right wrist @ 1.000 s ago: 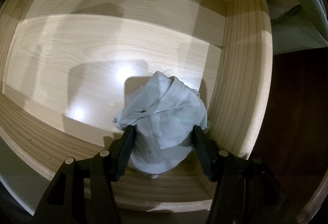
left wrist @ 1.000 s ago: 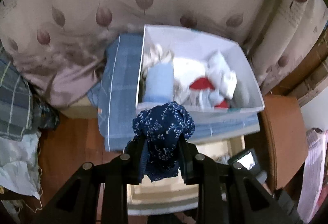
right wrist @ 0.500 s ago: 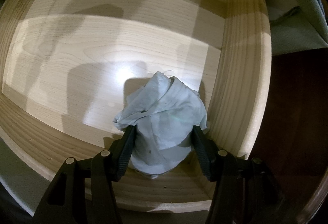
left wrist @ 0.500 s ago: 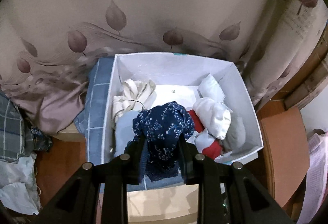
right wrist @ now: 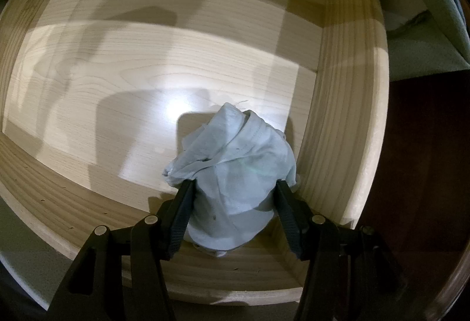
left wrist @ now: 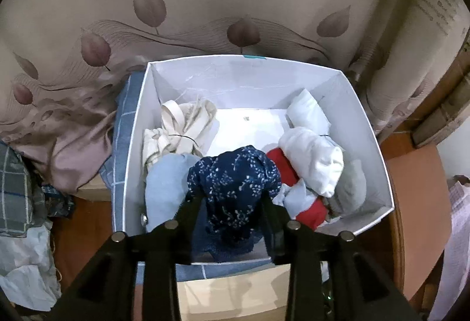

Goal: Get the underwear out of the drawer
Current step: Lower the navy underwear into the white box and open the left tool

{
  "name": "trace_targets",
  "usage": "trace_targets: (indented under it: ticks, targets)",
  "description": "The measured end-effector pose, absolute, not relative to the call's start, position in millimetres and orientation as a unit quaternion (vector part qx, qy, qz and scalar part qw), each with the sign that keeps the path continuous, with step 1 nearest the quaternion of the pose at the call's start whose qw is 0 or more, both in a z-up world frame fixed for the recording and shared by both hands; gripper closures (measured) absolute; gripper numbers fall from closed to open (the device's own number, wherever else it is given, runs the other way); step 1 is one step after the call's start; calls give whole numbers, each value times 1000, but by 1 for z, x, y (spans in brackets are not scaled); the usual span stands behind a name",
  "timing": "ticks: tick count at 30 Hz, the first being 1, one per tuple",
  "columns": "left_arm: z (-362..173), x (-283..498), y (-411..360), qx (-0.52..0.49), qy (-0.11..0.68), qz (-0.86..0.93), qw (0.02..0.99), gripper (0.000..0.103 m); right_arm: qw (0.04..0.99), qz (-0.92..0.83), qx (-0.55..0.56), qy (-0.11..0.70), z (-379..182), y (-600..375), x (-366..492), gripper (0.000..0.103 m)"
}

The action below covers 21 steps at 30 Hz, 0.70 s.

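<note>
Mid-task, drop-off step on one side, pickup on the other. Left tool (left wrist: pixel 232 197) hangs over the white box (left wrist: pixel 370 127), near its front wall, with the navy floral underwear (left wrist: pixel 235 174) between its fingers. Jaws have just been opening; the navy piece bulges between them and drapes down toward the front wall, and the pads look to be off it or nearly so, so I read this as a release in progress, piece not yet settled. Box already has a cream piece (left wrist: pixel 182 127) at back left, a pale blue one (left wrist: pixel 167 183) just left of the navy, white rolls (left wrist: pixel 314 162) and red (left wrist: pixel 282 168) to the right.

Right tool (right wrist: pixel 233 188) points down into the wooden drawer (right wrist: pixel 346 121), at the drawer's front right corner. Jaws part spread, pads bearing on both flanks of the crumpled light grey-blue underwear (right wrist: pixel 235 171); looks pinched. It sits low, close to the drawer floor. Rest of drawer floor bare.

Next, probably: left tool spreads fully and backs off; right tool lifts straight up clear of the drawer's right wall, then carries to the box.
</note>
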<state>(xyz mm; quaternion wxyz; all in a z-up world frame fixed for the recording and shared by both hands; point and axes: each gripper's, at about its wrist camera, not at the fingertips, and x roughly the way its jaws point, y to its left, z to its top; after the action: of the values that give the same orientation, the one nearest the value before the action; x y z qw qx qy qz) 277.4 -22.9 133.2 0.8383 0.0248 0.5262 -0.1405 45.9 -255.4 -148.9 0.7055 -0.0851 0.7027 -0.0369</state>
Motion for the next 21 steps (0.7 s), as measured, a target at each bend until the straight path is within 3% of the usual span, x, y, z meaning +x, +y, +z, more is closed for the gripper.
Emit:
trace_targets:
  ticks: [3, 6, 14, 21]
  targets:
    - [136, 273, -22, 20, 525, -149, 838, 62, 705, -36, -87, 703, -149, -255, 46, 50]
    - [142, 268, -17, 9, 523, -151, 839, 44, 705, -36, -87, 703, -148, -256, 45, 50]
    - [167, 233, 0, 10, 497, -145, 855, 44, 704, -36, -86, 704, -148, -255, 45, 50]
    - [155, 179, 16, 37, 494, -132, 859, 44, 698, -34, -87, 710, -150, -255, 48, 48]
